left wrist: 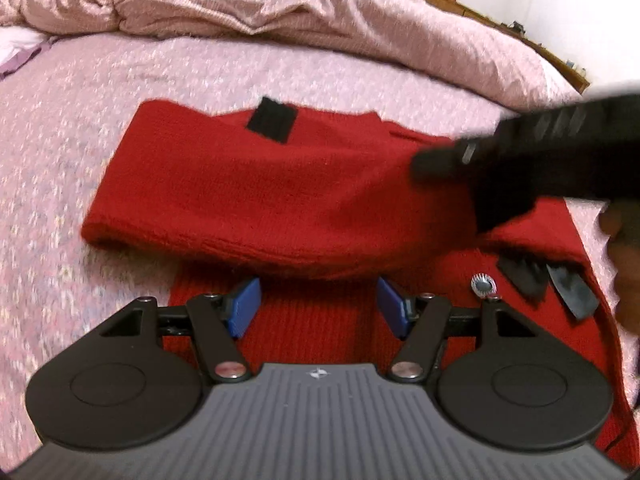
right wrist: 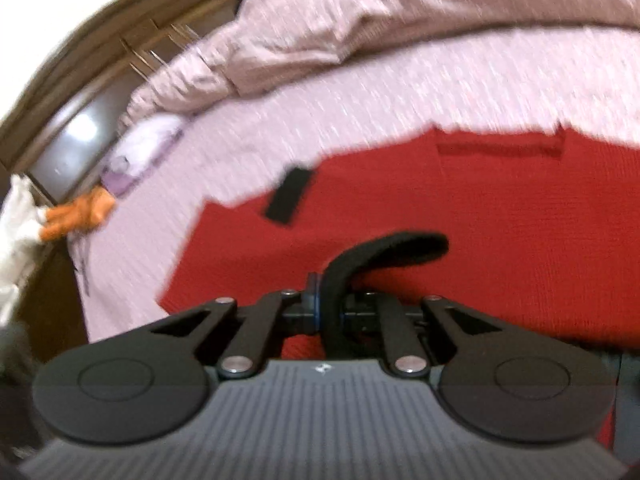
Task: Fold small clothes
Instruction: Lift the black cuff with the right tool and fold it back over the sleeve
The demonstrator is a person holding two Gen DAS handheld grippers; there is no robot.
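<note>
A small red knit garment lies on the pink bedspread, partly folded, with a black patch near its far edge and a silver button at the right. My left gripper is open, its blue pads over the garment's ribbed near part, holding nothing. My right gripper is shut on a black trim piece of the garment. In the left wrist view the right gripper's black body hangs over the garment's right side.
A crumpled pink quilt is heaped along the far side of the bed. In the right wrist view a dark wooden bed frame, a lilac cloth and an orange item sit at the left edge.
</note>
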